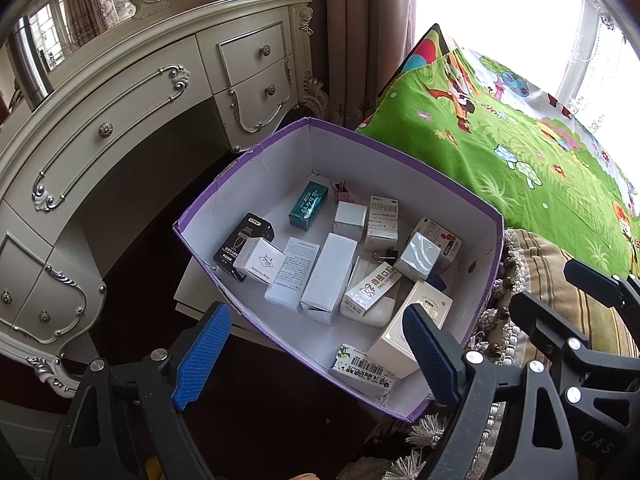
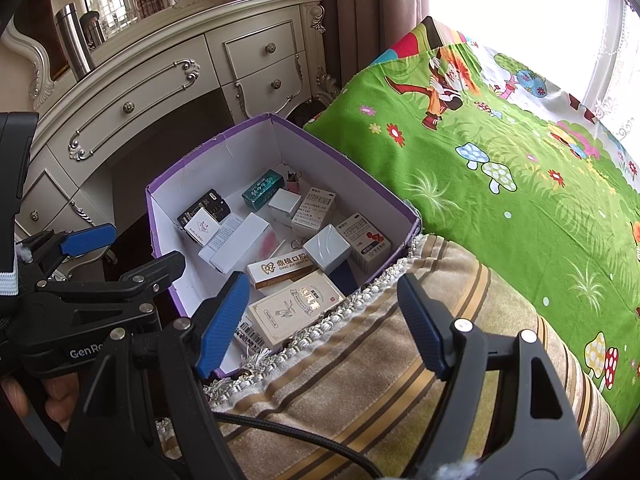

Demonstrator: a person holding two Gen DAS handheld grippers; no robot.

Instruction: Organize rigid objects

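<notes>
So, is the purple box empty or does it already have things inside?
Not empty. The purple box is open on top, and many small cartons lie loose on its floor, such as a teal carton.
</notes>
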